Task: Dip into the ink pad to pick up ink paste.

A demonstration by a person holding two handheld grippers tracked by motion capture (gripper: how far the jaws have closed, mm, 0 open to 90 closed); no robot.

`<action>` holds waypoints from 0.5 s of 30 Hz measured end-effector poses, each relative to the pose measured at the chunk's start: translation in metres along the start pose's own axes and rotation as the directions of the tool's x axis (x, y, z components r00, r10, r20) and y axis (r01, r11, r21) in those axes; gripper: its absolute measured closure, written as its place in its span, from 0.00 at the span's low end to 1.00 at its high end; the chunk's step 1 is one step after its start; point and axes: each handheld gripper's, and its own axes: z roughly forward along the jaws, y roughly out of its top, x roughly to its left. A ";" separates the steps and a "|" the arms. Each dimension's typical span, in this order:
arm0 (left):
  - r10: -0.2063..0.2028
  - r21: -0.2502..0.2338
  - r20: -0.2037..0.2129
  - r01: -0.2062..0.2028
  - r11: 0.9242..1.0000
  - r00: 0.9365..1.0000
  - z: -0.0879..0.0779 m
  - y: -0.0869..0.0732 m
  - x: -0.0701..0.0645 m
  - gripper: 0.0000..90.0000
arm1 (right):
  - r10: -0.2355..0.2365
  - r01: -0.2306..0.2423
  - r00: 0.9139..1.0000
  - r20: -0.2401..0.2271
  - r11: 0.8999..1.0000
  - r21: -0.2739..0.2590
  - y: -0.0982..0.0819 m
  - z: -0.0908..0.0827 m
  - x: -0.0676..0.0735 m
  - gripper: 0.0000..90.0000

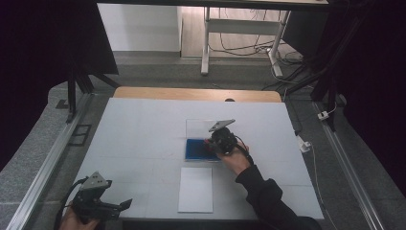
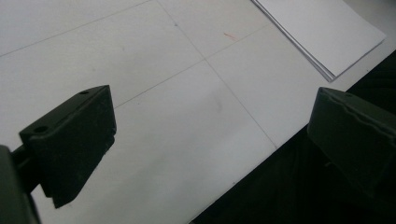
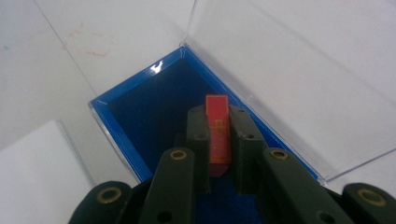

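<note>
Pinching a small red card (image 3: 217, 133) between its closed jaws, the right gripper (image 1: 221, 140) is holding it over the blue box (image 3: 149, 109) in the middle of the table (image 1: 143, 129). Down at the near left corner, the left gripper (image 1: 125, 204) is sitting wide open, holding nothing, beside a white paper stack (image 1: 196, 189).

Small red-orange card (image 3: 218, 133) — on edge, over the open blue-lined box (image 3: 140, 105).

Lab: railed white table (image 1: 143, 139), dark curtains (image 1: 43, 48), floor cables (image 1: 239, 48).
</note>
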 end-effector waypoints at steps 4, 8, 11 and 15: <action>-0.001 0.001 0.001 0.001 1.000 1.000 0.000 0.000 0.000 0.02 | 0.021 -0.021 1.000 -0.016 1.000 -0.001 -0.001 0.000 -0.003 0.89; -0.002 0.002 0.002 0.002 1.000 1.000 0.000 0.000 0.000 0.02 | -0.032 0.032 0.999 0.035 0.999 0.009 0.001 0.001 0.008 0.89; -0.001 0.003 0.001 0.001 1.000 1.000 0.001 0.000 0.000 0.02 | -0.022 0.022 0.999 0.029 1.000 0.002 0.000 0.001 0.006 0.89; -0.003 0.003 0.001 0.003 1.000 1.000 0.001 0.000 0.000 0.02 | 0.028 -0.028 1.000 -0.012 0.999 -0.017 -0.003 0.000 -0.002 0.89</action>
